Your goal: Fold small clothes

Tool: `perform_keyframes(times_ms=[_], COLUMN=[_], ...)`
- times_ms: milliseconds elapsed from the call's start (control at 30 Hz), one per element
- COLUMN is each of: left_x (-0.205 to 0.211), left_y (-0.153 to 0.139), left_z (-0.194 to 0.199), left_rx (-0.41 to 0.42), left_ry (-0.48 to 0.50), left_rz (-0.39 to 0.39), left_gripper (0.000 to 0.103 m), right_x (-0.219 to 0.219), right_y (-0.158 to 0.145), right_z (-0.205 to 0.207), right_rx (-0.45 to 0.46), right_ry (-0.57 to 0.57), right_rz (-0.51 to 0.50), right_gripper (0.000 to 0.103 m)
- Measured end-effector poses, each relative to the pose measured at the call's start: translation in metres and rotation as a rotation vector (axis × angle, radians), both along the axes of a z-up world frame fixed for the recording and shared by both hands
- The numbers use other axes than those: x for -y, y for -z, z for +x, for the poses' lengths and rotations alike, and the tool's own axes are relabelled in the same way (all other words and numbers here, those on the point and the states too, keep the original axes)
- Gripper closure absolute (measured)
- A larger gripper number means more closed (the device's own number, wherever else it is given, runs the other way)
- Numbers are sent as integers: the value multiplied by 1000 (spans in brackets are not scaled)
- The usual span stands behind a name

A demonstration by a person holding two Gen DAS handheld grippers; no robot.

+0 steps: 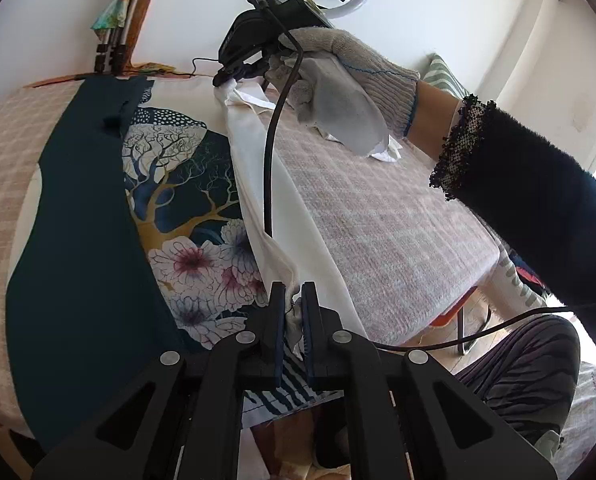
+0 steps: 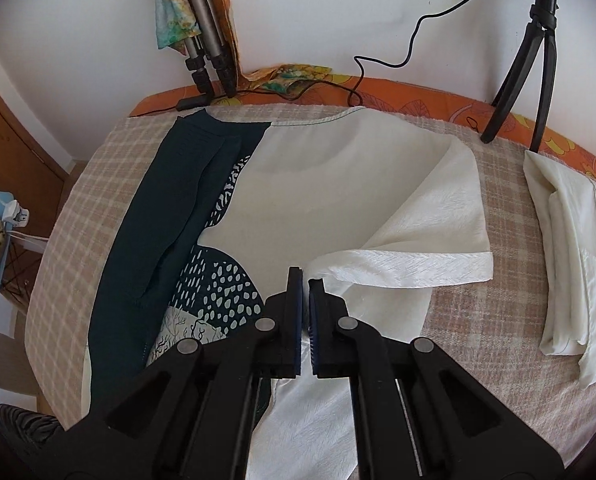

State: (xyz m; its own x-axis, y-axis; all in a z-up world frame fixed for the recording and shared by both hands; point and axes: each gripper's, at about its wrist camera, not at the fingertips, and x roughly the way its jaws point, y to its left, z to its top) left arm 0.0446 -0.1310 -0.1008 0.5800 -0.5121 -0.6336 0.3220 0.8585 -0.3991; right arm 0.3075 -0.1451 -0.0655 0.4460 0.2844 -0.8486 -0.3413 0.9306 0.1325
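Observation:
A cream top with a dark teal panel and a printed tree and flowers [image 1: 186, 208] lies on the checked table cover [image 1: 378, 216]. My left gripper [image 1: 294, 304] is shut on the top's near hem edge. My right gripper [image 1: 234, 74], held by a gloved hand, is shut on the far cream edge, near the sleeve. In the right wrist view the same top [image 2: 310, 184] spreads ahead, its short sleeve [image 2: 418, 252] lies flat to the right, and my right gripper [image 2: 305, 280] pinches the cream cloth beside the sleeve.
A folded cream garment [image 2: 570, 264] lies at the table's right end. A small black tripod [image 2: 534, 56] and a grey tripod [image 2: 206, 40] stand at the back by the wall. A cable [image 1: 270, 160] hangs from the right gripper over the cloth.

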Motion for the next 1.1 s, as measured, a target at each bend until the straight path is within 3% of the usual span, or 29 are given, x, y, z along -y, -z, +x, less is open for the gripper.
perform_keyframes(times_ms=[533, 600, 633, 700, 767, 833, 933, 1000, 1100], left_x=[-17, -19, -21, -25, -32, -42, -60, -74, -98], left_y=[14, 15, 14, 11, 4, -5, -21, -31, -47], left_z=[-2, -1, -1, 1, 0, -4, -10, -8, 7], left_rx=[-50, -74, -86, -115, -119, -104, -83, -78, -58], left_ry=[-10, -15, -14, -8, -1, 11, 21, 9, -45], left_rz=[30, 37, 32, 47, 55, 66, 84, 96, 115], left_gripper=[97, 91, 88, 62, 59, 59, 59, 58, 56], right_x=[-62, -62, -60, -52, -38, -19, 19, 43, 75], right_y=[31, 36, 37, 33, 19, 0, -24, -31, -24], right_z=[5, 8, 8, 8, 3, -5, -12, -8, 9], right_rx=[-25, -50, -66, -97, -95, -62, -28, 4, -20], right_ry=[-75, -80, -88, -99, -111, -120, -96, -25, 98], right_rz=[-70, -65, -48, 3, 60, 131, 221, 201, 195], right_gripper=[99, 99, 97, 89, 59, 48, 48, 48, 48])
